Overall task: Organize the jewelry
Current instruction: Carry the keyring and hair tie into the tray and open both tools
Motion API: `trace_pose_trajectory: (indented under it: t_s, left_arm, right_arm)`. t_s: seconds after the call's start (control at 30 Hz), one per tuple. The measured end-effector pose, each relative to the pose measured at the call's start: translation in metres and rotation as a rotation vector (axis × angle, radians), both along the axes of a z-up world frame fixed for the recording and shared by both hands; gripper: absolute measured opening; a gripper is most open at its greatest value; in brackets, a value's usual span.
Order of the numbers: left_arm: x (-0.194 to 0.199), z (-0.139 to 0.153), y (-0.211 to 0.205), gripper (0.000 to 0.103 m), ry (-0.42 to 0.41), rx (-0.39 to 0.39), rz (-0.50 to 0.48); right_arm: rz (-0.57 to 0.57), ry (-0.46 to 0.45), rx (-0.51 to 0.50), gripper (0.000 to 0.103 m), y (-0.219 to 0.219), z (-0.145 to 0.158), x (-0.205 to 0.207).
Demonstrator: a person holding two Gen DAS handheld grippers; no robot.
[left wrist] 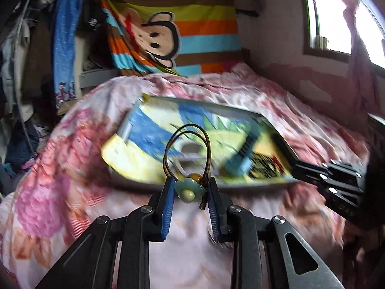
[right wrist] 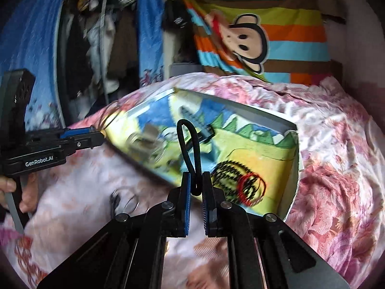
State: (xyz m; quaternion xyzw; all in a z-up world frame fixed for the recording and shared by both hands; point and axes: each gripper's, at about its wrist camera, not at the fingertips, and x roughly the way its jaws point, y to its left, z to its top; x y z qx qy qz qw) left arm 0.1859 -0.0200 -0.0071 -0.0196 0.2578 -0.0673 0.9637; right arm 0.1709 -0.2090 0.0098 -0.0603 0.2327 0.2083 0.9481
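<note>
My left gripper is shut on a brown hair tie with a teal flower bead, its loop standing up above the fingers. My right gripper is shut on a black hair tie, its loop upright. Both hover over a shallow grey tray lined with a colourful drawing, lying on the floral bed cover. In the tray lie a blue comb, a metal clip and red and black hair ties. The left gripper also shows at the tray's left edge in the right wrist view.
Floral pink quilt covers the bed. A striped monkey cushion leans at the headboard. Clothes rack and blue curtain stand at left, a window at right. Small hoops or rings lie on the quilt near the tray.
</note>
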Motion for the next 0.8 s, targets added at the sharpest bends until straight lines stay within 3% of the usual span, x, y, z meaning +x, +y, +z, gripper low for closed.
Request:
trace_pose_trajectory:
  t_s: [0.13, 0.27, 0.47, 0.8]
  left_arm:
    - [0.026, 0.005, 0.01, 0.025, 0.001, -0.007, 0.057]
    - [0.052, -0.004, 0.016, 0.025, 0.057, 0.002, 0.097]
    - [0.063, -0.019, 0.017, 0.025, 0.123, 0.017, 0.088]
    - [0.066, -0.023, 0.017, 0.025, 0.153, 0.003, 0.063]
  right_arm:
    - [-0.058, 0.019, 0.044, 0.008, -0.006, -0.007, 0.021]
    - [-0.096, 0.076, 0.071, 0.008, -0.009, -0.022, 0.04]
    - [-0.105, 0.129, 0.086, 0.008, -0.012, -0.038, 0.052]
    - [-0.096, 0.149, 0.073, 0.009, -0.01, -0.049, 0.054]
